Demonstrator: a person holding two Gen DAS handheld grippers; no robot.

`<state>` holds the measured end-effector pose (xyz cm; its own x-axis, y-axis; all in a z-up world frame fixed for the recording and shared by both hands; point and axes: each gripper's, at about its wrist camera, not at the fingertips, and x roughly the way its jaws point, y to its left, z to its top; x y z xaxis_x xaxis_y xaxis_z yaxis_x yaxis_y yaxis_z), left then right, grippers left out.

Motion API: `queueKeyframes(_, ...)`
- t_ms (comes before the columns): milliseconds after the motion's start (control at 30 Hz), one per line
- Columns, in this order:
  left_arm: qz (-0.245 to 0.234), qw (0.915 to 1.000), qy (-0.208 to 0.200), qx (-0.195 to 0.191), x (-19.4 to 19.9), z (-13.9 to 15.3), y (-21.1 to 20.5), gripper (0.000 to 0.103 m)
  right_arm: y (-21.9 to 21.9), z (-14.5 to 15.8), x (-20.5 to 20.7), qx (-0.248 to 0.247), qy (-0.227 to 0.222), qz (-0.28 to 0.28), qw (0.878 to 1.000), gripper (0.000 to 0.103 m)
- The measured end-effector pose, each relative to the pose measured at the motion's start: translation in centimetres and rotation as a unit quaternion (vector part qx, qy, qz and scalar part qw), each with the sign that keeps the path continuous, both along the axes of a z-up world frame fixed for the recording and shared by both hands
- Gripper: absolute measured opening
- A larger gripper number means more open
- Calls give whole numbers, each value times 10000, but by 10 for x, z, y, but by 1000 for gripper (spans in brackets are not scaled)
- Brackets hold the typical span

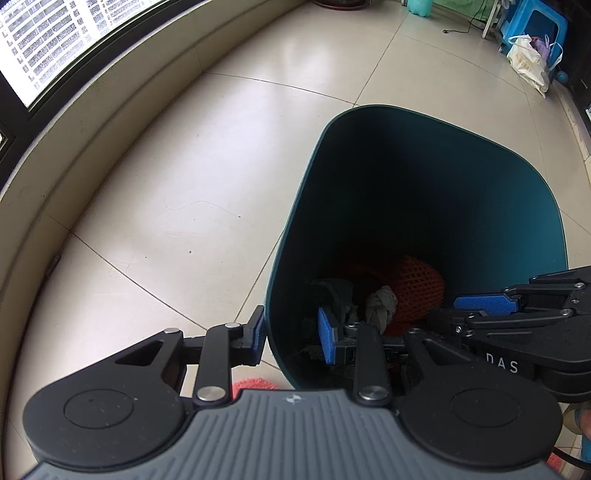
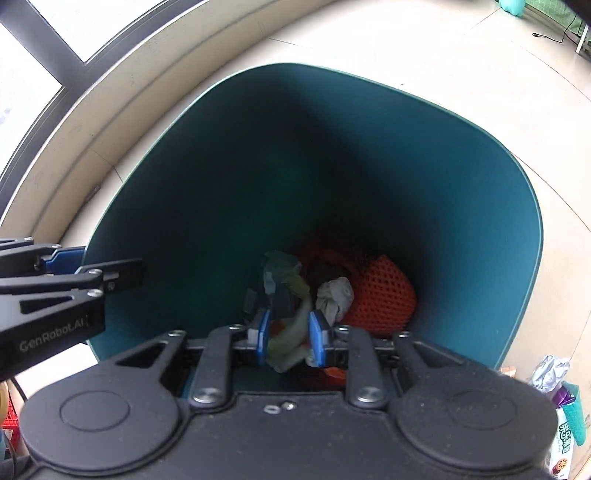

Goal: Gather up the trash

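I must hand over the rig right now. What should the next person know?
Left claw: open, straddling the near wall of the teal bin, one finger outside, one inside.
Right claw: shut on crumpled greenish wrapper, held over the bin's mouth.
Done: orange foam net and a paper wad lie at the bottom.
Left: release the wrapper; more trash seems to wait on the floor at right.

We see a pale tiled floor [image 1: 229, 155] running to a curved window ledge [image 1: 92, 129] under dark-framed windows [image 1: 44, 40]. Far across the room a blue plastic stool [image 1: 535, 26] stands beside a white shopping bag [image 1: 528, 61], with a black cable [image 1: 465, 29] lying near them on the floor.
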<state>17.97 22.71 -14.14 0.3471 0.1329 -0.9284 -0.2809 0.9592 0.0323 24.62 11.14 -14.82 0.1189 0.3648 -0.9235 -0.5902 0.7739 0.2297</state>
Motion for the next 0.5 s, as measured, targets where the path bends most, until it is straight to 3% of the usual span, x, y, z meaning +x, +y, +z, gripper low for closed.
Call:
queueKeyframes(200,5,10000,5,22,0,0,-1,29,-33,34,-9,434,-74,151,9989,32)
queueKeyframes(433,7,10000,24,92,2,0,-4,29,-95,73,-7,994,-268,-209,9945,41)
queueKeyframes(500,14,9999,34,105,2,0,-4,29,-119,83,-5,1035,-427,-338,9931,48)
